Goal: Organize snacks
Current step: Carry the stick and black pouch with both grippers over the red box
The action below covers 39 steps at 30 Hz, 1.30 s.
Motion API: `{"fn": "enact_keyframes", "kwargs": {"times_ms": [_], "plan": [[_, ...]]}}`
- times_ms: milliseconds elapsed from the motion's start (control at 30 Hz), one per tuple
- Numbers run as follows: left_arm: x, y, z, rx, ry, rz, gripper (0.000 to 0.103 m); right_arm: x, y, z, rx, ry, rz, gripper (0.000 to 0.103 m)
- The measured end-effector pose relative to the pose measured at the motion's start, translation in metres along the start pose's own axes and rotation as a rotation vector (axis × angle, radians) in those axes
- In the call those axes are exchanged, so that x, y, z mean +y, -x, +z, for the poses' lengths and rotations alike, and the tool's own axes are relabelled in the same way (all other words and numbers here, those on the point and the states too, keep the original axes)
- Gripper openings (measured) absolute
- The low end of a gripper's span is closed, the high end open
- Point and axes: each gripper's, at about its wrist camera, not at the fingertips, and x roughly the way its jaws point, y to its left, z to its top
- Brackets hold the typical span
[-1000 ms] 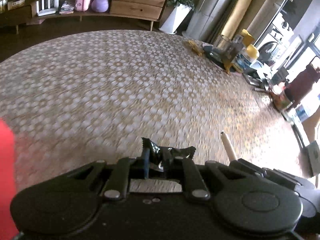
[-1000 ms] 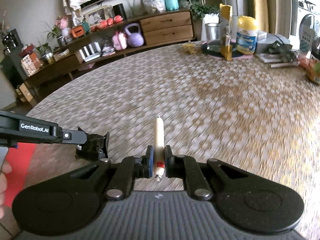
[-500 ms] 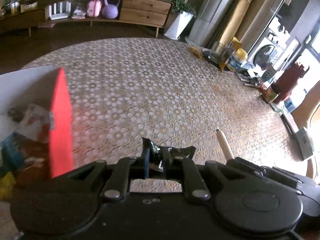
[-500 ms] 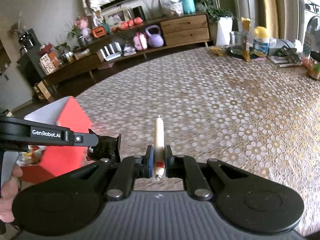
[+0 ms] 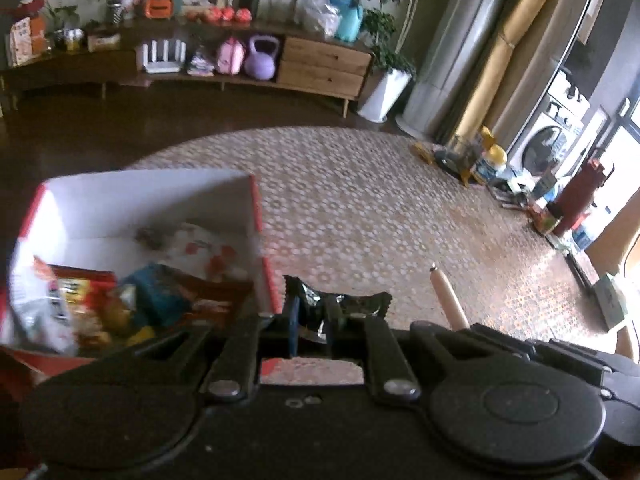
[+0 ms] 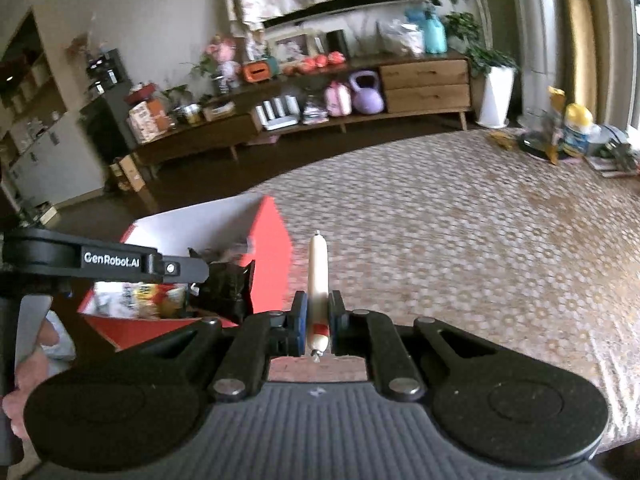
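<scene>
We carry two snacks toward the red box (image 5: 256,216) that sits at the near left of the patterned tablecloth (image 5: 380,208). Our left gripper (image 5: 310,322) is clamped on a black foil snack packet (image 5: 340,306), held just right of the box's near right corner, and our right gripper (image 6: 318,316) is pinched on a pale sausage stick (image 6: 318,272), which points away from us, to the right of the box. To drop cleanly, we judge each gripper should travel left until its snack hangs fully over the opening, clear of the red wall, before the jaws part; the left should go first, being closer. The box has white inner walls and already holds several packets: a red-and-yellow one, a teal one, a white one with red print.
</scene>
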Motion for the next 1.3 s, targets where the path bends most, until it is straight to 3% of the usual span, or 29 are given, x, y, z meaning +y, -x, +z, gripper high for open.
{"fn": "enact_keyframes", "kwargs": {"times_ms": [300, 567, 900, 1300], "plan": [[0.058, 0.044, 0.002, -0.058, 0.014, 0.045, 0.009, 0.066, -0.003, 0.005, -0.009, 0.06, 0.055, 0.01], [0.106, 0.051, 0.009, -0.065, 0.027, 0.099, 0.01, 0.117, -0.028, 0.009, 0.016, 0.117, 0.086, 0.01], [0.159, 0.021, 0.019, -0.034, 0.061, 0.178, 0.01, 0.141, -0.088, 0.011, 0.072, 0.136, 0.073, 0.01], [0.166, -0.037, 0.015, 0.038, 0.009, 0.221, 0.01, 0.145, -0.159, 0.002, 0.166, 0.155, 0.028, 0.01]]}}
